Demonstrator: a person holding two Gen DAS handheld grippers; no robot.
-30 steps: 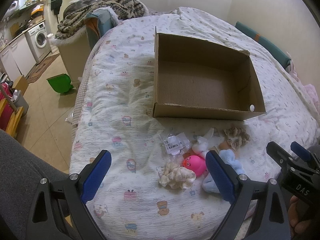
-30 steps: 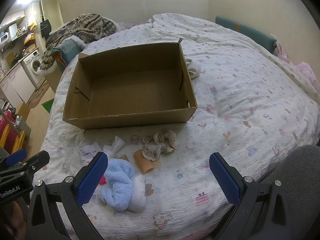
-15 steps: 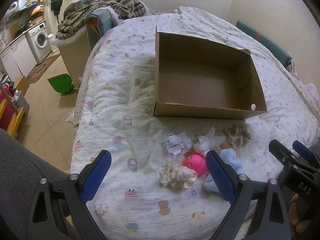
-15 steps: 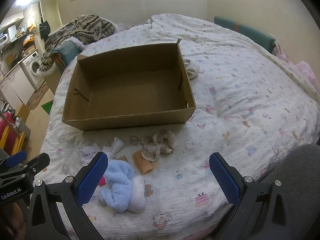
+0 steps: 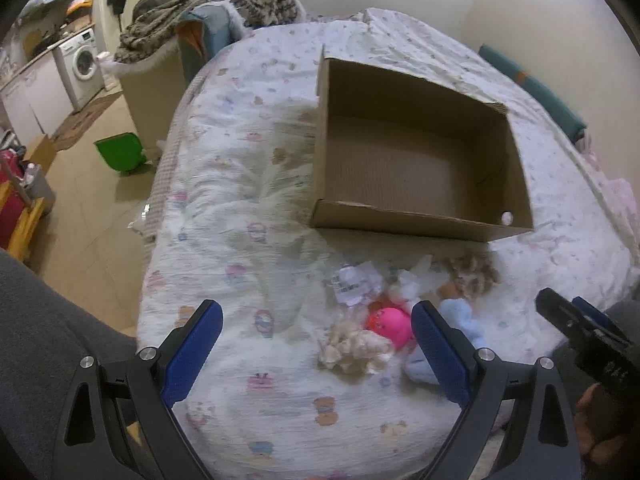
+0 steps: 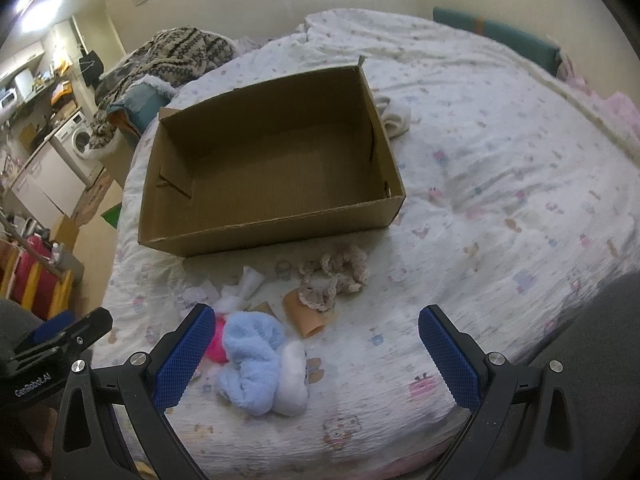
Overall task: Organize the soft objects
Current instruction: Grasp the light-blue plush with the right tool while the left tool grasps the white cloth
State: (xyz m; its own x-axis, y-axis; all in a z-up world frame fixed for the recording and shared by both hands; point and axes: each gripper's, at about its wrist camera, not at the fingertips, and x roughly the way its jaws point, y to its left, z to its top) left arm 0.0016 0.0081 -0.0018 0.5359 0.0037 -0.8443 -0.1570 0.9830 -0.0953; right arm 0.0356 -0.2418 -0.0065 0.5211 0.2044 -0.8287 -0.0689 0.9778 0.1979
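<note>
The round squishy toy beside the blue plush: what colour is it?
Bright pink; the round toy shows best in the left wrist view.

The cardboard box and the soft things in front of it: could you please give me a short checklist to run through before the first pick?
1. Cardboard box open and empty: ok.
2. Left gripper open, holding nothing: ok.
3. Right gripper open, holding nothing: ok.
4. Blue plush within reach near the right gripper's left finger: ok.
5. Pink toy free to grasp: cannot tell, partly tucked among the cream scrunchie and the plush.
6. All pieces still outside the box on the bed: ok, none sorted yet.
</note>
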